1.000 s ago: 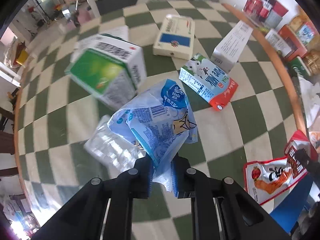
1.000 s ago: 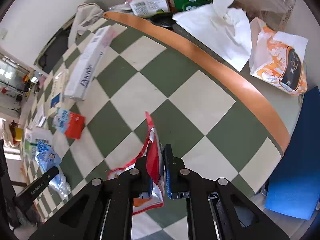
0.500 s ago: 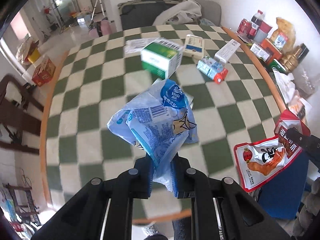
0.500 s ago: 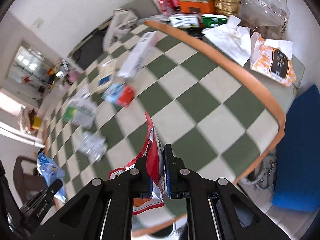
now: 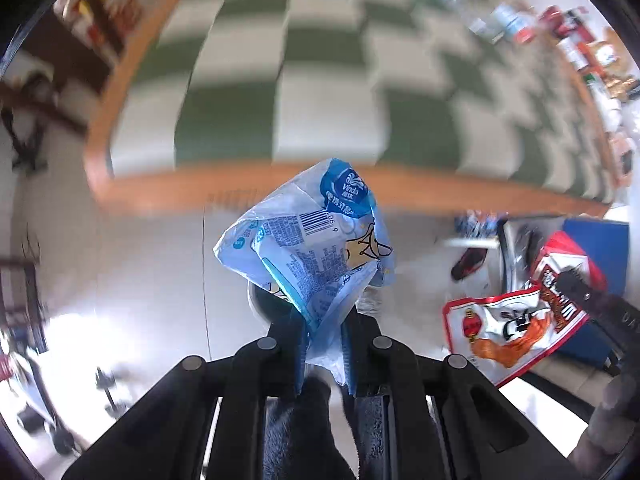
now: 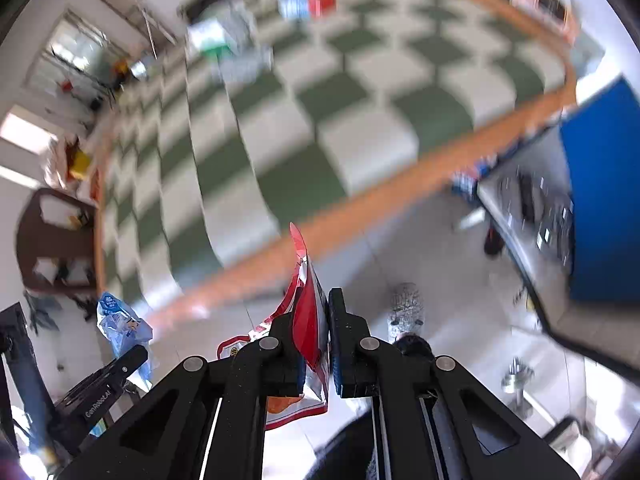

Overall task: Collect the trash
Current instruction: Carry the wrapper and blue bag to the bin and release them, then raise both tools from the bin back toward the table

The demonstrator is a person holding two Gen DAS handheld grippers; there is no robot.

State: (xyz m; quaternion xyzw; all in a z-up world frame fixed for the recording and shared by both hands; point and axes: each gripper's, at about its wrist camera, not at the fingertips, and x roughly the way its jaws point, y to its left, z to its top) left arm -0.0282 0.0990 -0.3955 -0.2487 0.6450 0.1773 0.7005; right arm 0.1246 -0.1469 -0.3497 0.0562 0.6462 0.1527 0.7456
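My left gripper (image 5: 323,332) is shut on a crumpled blue and white tissue wrapper (image 5: 308,240) and holds it in the air, off the near edge of the table. My right gripper (image 6: 314,332) is shut on a red and white snack bag (image 6: 306,300), also held beyond the table edge above the floor. The snack bag also shows in the left wrist view (image 5: 516,312), to the right. The tissue wrapper also shows in the right wrist view (image 6: 120,324), at the lower left. Both views are blurred by motion.
The round table with a green and white checked cloth (image 5: 328,112) and orange rim (image 6: 360,208) lies ahead. Boxes and cartons (image 6: 224,36) remain on its far side. A blue panel (image 6: 600,192) stands at the right. Light floor (image 5: 140,260) lies below the grippers.
Both grippers have pulled back from over the table to beyond its near edge, carrying the tissue wrapper and the snack bag. The floor now shows beneath them.
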